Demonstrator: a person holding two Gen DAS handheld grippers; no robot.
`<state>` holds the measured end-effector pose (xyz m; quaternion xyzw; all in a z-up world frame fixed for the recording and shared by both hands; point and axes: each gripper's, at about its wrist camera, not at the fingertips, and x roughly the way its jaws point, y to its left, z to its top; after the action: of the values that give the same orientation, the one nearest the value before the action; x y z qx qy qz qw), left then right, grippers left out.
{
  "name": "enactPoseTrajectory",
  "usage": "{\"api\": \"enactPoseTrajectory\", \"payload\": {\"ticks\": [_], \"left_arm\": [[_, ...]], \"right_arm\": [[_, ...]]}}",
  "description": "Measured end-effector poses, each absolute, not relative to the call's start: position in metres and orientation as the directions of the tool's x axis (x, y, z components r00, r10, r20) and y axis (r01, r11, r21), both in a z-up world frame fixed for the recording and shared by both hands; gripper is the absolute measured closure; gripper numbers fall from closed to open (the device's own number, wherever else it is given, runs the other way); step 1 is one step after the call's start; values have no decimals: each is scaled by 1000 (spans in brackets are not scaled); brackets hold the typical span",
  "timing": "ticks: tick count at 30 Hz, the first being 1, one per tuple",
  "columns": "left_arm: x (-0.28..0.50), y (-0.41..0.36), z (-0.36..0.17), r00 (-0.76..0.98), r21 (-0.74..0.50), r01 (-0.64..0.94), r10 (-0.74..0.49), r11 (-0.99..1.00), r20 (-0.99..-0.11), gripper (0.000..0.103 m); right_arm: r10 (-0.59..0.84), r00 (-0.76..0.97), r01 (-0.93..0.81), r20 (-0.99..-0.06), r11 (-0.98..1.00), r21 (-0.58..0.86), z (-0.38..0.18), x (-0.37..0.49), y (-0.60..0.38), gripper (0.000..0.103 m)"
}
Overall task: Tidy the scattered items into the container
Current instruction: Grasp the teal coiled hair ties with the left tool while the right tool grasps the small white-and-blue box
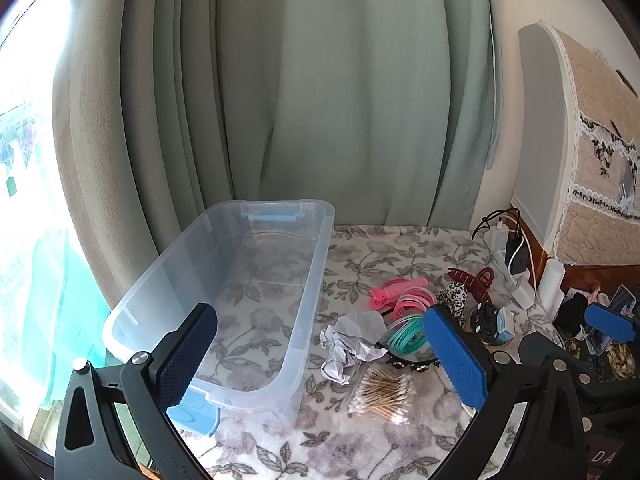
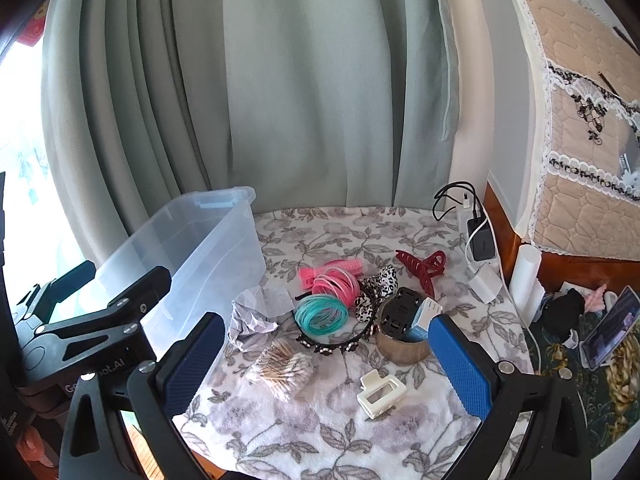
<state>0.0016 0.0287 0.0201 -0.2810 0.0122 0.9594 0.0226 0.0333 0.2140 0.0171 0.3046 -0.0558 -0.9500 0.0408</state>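
jaws wide; clear container (image 1: 256, 280) empty

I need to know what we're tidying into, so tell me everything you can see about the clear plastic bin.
The clear plastic bin is a long, rounded-corner rectangular tub of see-through plastic with a pale blue latch at each end. It has no lid on, stands upright and looks empty; the cloth's flower print shows through its floor. It rests on the floral cloth at the left, against the curtain, apart from the pile of clutter.
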Motion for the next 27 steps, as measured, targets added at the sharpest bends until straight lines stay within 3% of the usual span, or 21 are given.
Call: {"api": "enactPoseTrajectory", "payload": {"ticks": [6,19,24,27], "left_arm": [[-12,59,9,-774,10,-165,123,-986,-621,0],[-50,127,-53,-666,7,-229,152,-973,-730,0],[-74,143,-69,-641,2,-226,147,-974,-753,2],[-83,145,-80,-625,14,-231,137,-973,-769,2]], "right_arm": [[-88,-808,23,-582,-993,119,11,28,243,0],[-60,-688,-85,-723,-983,162,-45,-6,311,0],[-99,-649,-118,-755,-966,228,-66,-28,325,11],[-113,-634,-120,-765,-963,241,-74,-40,328,24]]}}
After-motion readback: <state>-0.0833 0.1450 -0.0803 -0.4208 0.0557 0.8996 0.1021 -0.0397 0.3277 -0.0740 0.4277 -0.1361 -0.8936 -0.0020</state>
